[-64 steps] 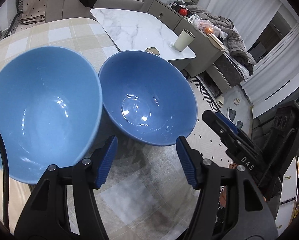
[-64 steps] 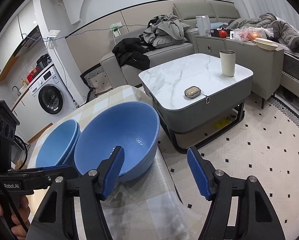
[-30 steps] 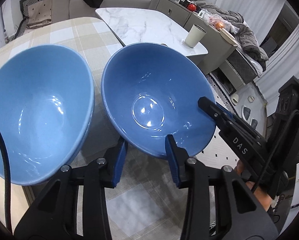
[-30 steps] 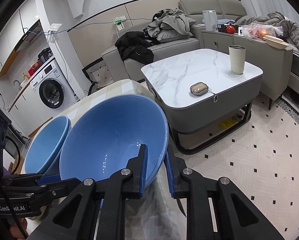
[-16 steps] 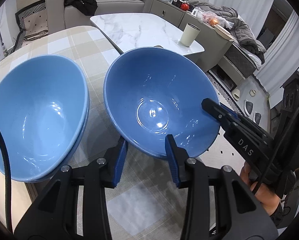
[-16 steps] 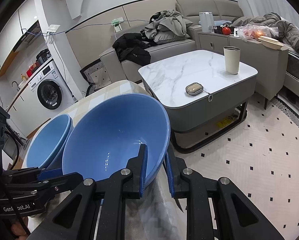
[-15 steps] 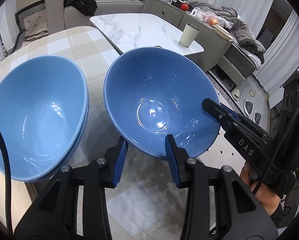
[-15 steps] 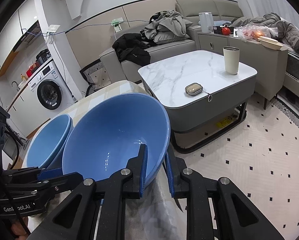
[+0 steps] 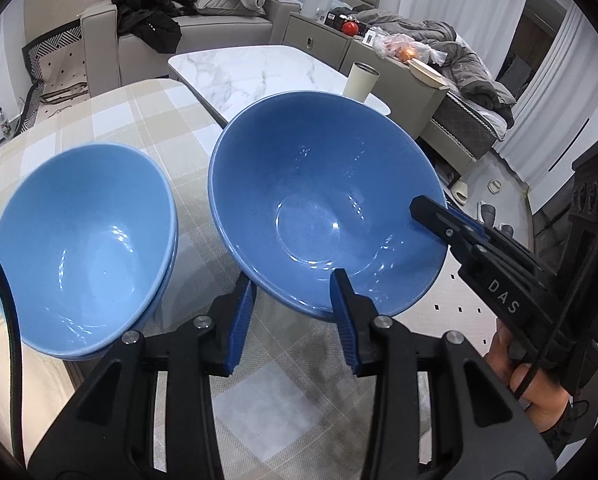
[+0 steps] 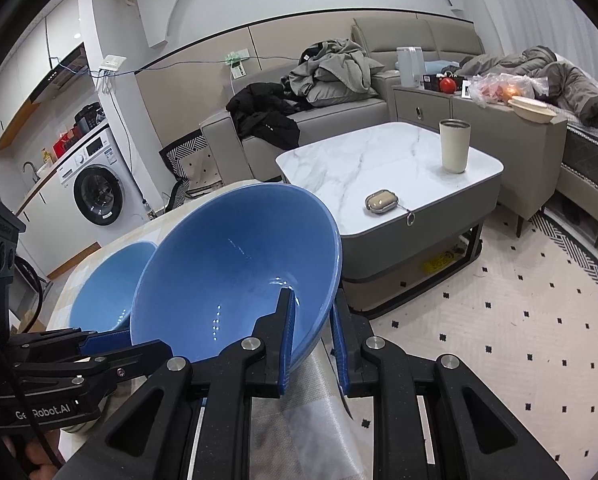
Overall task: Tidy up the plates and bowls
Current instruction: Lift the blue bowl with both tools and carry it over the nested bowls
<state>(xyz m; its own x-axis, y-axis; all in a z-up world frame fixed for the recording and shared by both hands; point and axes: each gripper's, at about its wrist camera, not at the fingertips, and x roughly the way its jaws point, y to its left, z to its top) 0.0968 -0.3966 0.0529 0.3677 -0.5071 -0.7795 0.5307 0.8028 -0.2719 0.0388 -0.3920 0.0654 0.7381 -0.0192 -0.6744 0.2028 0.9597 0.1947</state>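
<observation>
Bowl (image 9: 323, 216) raised off checked table (image 9: 147, 128) | my right gripper (image 10: 313, 336) pinches its right rim | my left gripper (image 9: 291, 316) seems clamped on near rim | lighter stacked bowls (image 9: 87, 240) left, just beside it.

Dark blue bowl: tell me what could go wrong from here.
1. The left tongs and right tongs pinch only the glossy rim of the dark blue bowl, which is tilted; it may slip.
2. It is near the table edge, so a slip could send it to the floor.
3. The stacked light blue bowls sit close beside it; swinging over could knock rims.
</observation>
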